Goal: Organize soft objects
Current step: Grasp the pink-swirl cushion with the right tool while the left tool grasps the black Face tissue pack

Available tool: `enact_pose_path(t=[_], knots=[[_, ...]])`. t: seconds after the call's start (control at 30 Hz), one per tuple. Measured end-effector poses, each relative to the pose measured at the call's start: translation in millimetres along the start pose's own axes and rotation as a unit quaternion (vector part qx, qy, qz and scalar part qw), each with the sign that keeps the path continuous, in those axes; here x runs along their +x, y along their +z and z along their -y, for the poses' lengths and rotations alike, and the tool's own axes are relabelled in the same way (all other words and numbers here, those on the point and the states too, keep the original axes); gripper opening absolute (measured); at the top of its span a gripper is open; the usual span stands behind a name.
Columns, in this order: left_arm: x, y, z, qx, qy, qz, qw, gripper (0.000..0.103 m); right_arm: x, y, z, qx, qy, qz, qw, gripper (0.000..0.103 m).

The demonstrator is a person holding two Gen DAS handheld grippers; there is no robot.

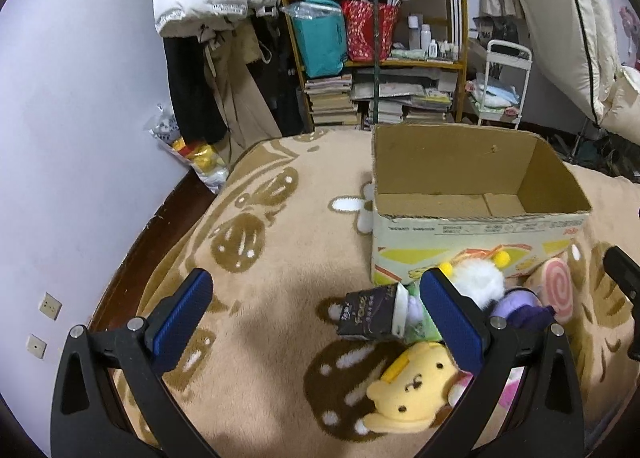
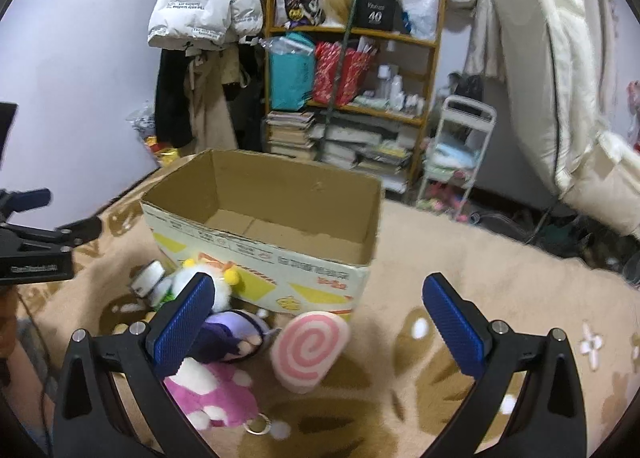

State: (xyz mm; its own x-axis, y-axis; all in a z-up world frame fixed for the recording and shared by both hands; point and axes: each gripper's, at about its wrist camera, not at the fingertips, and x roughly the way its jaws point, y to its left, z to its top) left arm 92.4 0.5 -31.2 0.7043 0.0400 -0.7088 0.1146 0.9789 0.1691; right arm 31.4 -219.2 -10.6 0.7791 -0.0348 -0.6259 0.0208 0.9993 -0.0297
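Observation:
An open, empty cardboard box point(image 1: 476, 234) stands on a tan patterned blanket; it also shows in the right wrist view point(image 2: 260, 258). In front of it lies a pile of soft toys: a yellow bear plush point(image 1: 412, 386), a white fluffy plush point(image 1: 480, 282), a purple plush point(image 2: 232, 338), a pink spiral cushion point(image 2: 308, 350), a pink-and-white plush point(image 2: 216, 394), and a dark tube point(image 1: 372, 314). My left gripper point(image 1: 316, 318) is open, left of the pile. My right gripper point(image 2: 320, 322) is open above the spiral cushion.
A wooden shelf point(image 1: 376, 38) with bags, bottles and stacked books stands behind the bed. Hanging coats point(image 1: 208, 18) are at the left by the wall. A white cart point(image 2: 456, 154) and folded bedding point(image 2: 560, 98) are at the right.

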Motion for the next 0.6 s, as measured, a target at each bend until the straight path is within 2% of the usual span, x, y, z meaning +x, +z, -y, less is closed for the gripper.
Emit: enact_pose_path(t=[0.13, 0.37, 0.53, 0.6], knots=[[25.5, 9.2, -0.5, 0.008, 0.007, -0.024, 0.9997, 0.102, 17.9, 2.5, -0.5, 0.004, 0.010, -0.020, 1.000, 0.103], [65.3, 5.7, -3.9, -0.018, -0.012, -0.087, 0.9960, 0.102, 54.5, -5.0, 2.3, 0.020, 0.022, -0.072, 0.997, 0.103], [90.1, -0.9, -0.3, -0.029, -0.038, -0.127, 0.9907, 0.102, 80.7, -8.9, 10.3, 0.039, 0.019, -0.108, 0.993, 0.103], [103.4, -4.4, 0.8, -0.035, -0.061, -0.154, 0.9856, 0.102, 90.4, -13.1, 12.7, 0.046, 0.023, -0.125, 0.991, 0.103]])
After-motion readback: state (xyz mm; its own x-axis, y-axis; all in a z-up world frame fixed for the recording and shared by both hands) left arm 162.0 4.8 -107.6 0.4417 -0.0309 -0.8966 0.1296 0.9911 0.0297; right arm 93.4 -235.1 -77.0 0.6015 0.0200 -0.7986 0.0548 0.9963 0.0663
